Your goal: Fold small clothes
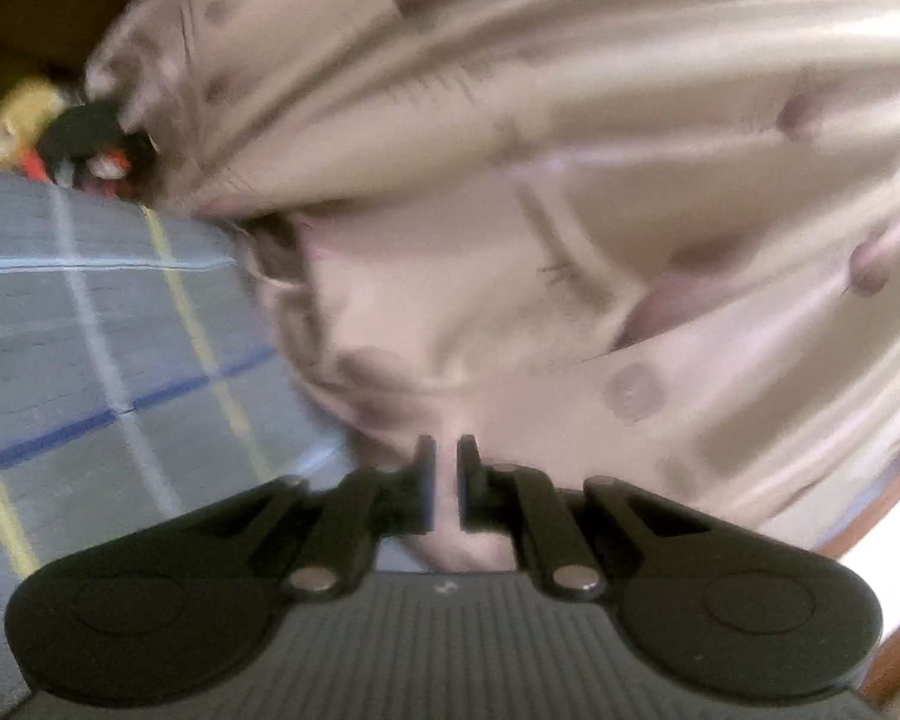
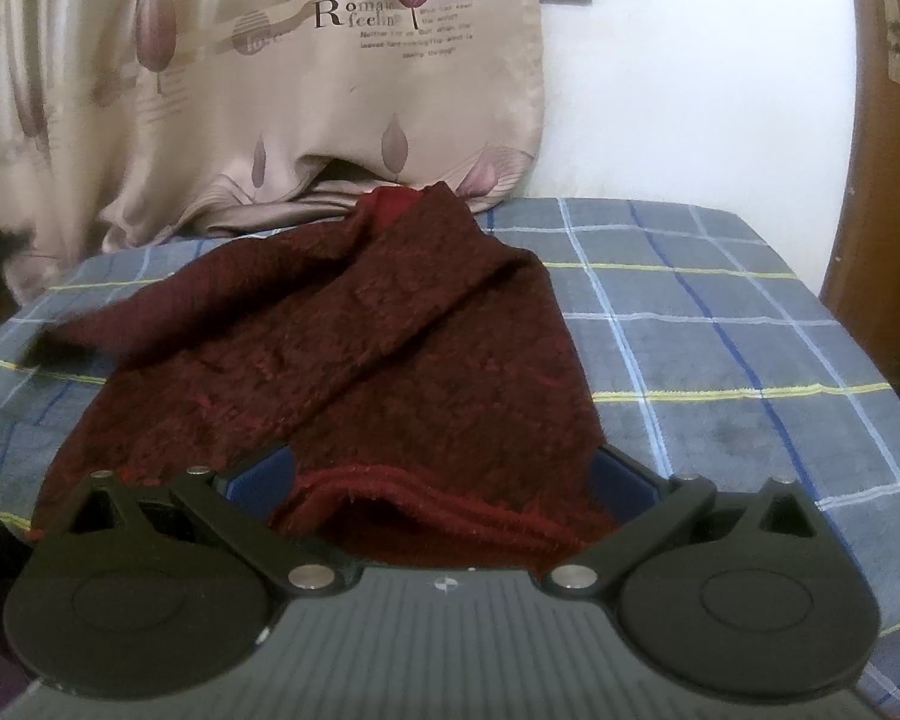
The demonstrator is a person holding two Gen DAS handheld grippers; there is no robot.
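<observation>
Dark red knitted garment (image 2: 342, 360) lies mid-frame on a checked bedsheet (image 2: 720, 348); right gripper (image 2: 444, 480) spread wide over its hem, left gripper (image 1: 447, 483) closed, empty.

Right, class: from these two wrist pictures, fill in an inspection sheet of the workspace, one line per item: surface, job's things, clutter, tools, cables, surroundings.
Surface: grey-blue checked bedsheet, flat, with yellow, white and blue lines.
Job's things: one dark red garment, rumpled, partly folded over itself, its near edge lying between the right tool's fingers.
Clutter: blurred yellow, red and black items beyond the sheet's edge; cannot tell what they are.
Tools: left tool shut, nothing red between its fingers, facing the curtain; right tool open wide around the garment's edge.
Cables: nothing seen.
Surroundings: beige leaf-print curtain, white wall, wooden door.
</observation>
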